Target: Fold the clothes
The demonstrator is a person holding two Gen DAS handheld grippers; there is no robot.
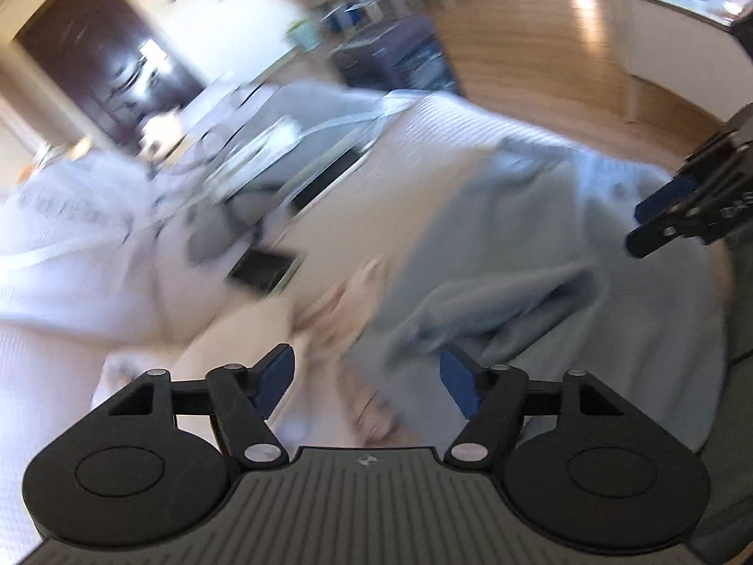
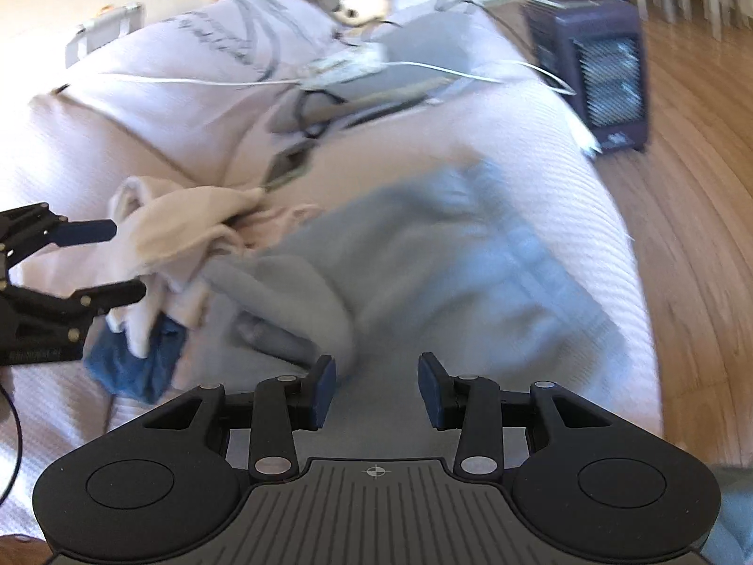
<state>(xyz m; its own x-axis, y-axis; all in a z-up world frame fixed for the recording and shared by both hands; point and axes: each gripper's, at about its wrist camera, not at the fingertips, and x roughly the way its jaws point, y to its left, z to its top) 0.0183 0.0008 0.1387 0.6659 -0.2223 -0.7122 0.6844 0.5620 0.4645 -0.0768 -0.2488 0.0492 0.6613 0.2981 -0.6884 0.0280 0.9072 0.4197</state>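
Right gripper [image 2: 376,388], jaws wide and empty, is nearer: grey garment [image 2: 423,254] lies directly ahead, apparently running toward upper right.

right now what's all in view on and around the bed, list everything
garment: 1, pale grey-blue, crumpled on the bed ahead of both grippers
clothes pile: 1 heap, cream and white, left of the garment
blue cloth: 1, blue, under the pile's near edge
pillow: 1, white with grey print, at the far end
cables: several, white and dark, across the far bed
bed: 1, white ribbed cover
heater: 1, dark, on the wood floor beside the bed
left gripper: open, empty
right gripper: open, empty
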